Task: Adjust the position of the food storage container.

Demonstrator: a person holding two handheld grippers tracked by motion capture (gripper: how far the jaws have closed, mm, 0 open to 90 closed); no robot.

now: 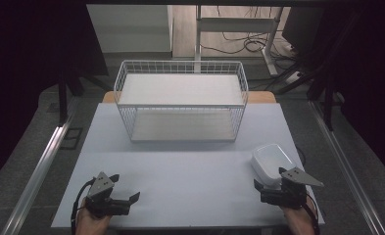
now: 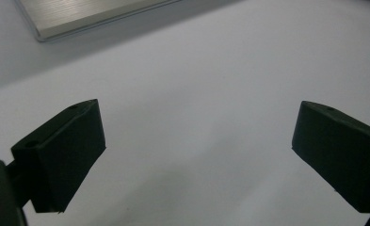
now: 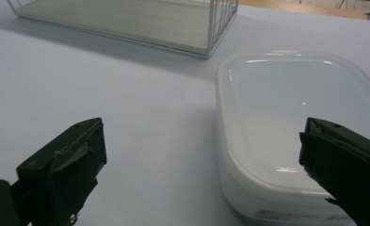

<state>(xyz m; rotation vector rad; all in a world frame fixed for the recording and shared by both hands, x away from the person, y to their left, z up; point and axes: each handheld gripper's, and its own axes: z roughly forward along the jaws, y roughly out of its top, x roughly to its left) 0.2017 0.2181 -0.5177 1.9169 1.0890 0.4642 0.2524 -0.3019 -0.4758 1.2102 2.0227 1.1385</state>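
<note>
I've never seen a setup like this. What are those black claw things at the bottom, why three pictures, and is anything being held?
A person holds a two-jaw tool in each hand: the left gripper and the right gripper. The high view looks down from above on the pale grey table. Each of the other two pictures comes from a camera riding on one gripper, looking along its black jaws. On the table stand a white wire basket with two shelves and a white lidded plastic box with rounded corners, just ahead of the right gripper. Both grippers are open and hold nothing.

Glossy white plastic container [image 3: 291,127], white wire-metal rack [image 1: 180,100], smooth matt table [image 1: 180,181].
</note>
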